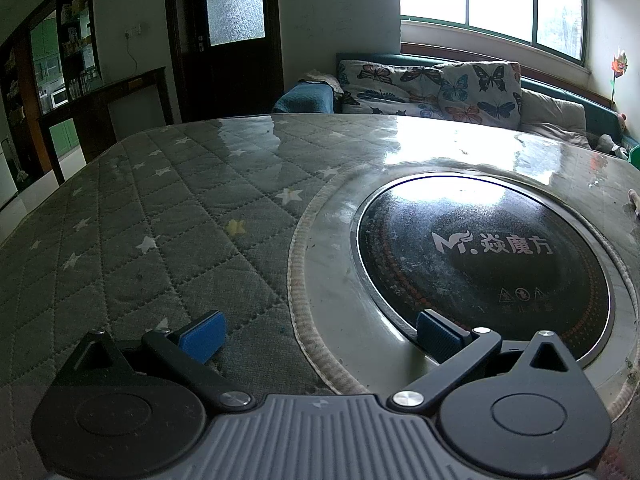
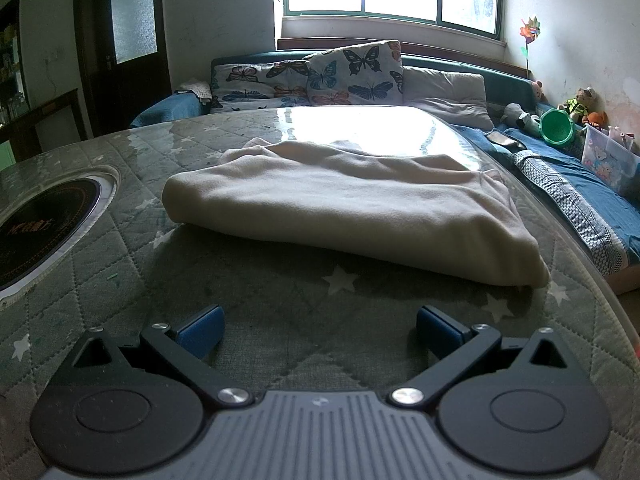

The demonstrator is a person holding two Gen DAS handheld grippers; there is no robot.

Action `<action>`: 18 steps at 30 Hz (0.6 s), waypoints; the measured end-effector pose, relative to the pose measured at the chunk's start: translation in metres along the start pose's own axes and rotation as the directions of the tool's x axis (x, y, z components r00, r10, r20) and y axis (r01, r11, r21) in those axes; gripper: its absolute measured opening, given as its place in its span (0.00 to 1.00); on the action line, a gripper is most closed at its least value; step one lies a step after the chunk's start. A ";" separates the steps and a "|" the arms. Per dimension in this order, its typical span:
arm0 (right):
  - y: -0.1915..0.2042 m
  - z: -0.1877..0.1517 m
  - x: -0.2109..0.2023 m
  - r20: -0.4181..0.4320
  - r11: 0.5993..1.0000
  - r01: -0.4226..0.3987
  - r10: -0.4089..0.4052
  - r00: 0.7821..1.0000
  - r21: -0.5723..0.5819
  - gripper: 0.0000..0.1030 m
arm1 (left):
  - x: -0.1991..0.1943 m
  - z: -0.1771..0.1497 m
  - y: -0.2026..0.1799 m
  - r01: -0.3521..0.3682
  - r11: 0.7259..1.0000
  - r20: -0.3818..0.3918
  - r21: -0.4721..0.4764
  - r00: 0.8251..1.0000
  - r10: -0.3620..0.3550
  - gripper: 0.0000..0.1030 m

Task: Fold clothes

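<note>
Right now the cream cloth [image 2: 352,204] lies folded in a thick bundle on the counter [image 2: 280,304], which has a quilted green cover with white stars under a shiny clear sheet. The right hand-held gripper [image 2: 320,334] sits low, near the front edge of the cloth but not touching it, with its blue pads [image 2: 202,330] spread wide and nothing between them. The left hand-held gripper [image 1: 320,336] is wide too and holds nothing; it faces the round black cooker plate [image 1: 484,268] set into the counter, and I can only see a tiny bit of something pale at the far right edge there, too small to tell what it is. I think a few things could go wrong. The top sheet looks slick, so a push could make the whole bundle slide away instead of lifting. The bundle looks thick, so a pinch might catch only the top layer and pull the fold open. The cloth's right end lies near the counter's edge, so a hard tug could drag it off.
</note>
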State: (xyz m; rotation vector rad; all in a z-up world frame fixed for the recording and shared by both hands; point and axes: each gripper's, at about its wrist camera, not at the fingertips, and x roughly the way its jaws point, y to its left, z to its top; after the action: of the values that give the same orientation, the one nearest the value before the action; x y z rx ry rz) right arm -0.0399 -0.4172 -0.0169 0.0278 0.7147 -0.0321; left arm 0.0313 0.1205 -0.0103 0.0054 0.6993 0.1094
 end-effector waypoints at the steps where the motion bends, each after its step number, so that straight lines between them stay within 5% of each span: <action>1: 0.001 0.000 0.000 0.000 1.000 0.000 0.000 1.000 0.000 1.00 | 0.000 0.000 0.000 0.000 1.000 0.000 0.000 1.000 0.000 1.00; 18: 0.003 -0.001 0.001 0.001 1.000 0.002 -0.002 1.000 -0.001 1.00 | 0.000 0.000 0.000 0.000 1.000 0.000 0.000 1.000 0.000 1.00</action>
State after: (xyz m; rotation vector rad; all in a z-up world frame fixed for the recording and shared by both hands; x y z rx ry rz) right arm -0.0394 -0.4147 -0.0186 0.0261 0.7141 -0.0334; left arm 0.0312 0.1200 -0.0102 0.0052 0.6992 0.1096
